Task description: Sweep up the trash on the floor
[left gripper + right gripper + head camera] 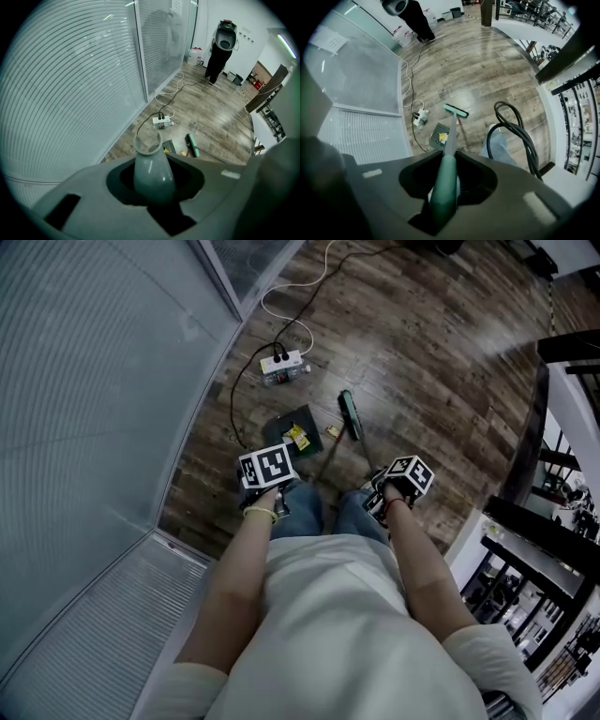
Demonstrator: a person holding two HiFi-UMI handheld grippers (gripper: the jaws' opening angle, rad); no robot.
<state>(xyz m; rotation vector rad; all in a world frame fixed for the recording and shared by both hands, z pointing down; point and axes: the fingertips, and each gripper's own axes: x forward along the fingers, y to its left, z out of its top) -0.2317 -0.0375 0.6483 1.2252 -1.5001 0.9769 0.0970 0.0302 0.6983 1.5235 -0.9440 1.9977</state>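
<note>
A dark dustpan [286, 425] rests on the wood floor with a yellow wrapper [297, 436] inside it. A small brown scrap [333, 430] lies on the floor between the pan and the green broom head [350, 414]. My left gripper [267, 468] is shut on the grey dustpan handle [152, 168]; in its own view the left gripper [152, 174] looks past it to the pan [170, 146]. My right gripper [401, 482] is shut on the green broom handle [444, 185], which runs from the right gripper [445, 183] down to the broom head [455, 110].
A glass wall with blinds [94, 381] runs along the left. A white power strip [284, 364] with its cables lies beyond the dustpan. A black cable loop [513, 131] hangs by my jeans leg [499, 145]. A dark railing [530, 446] borders the right. A person [220, 47] stands far off.
</note>
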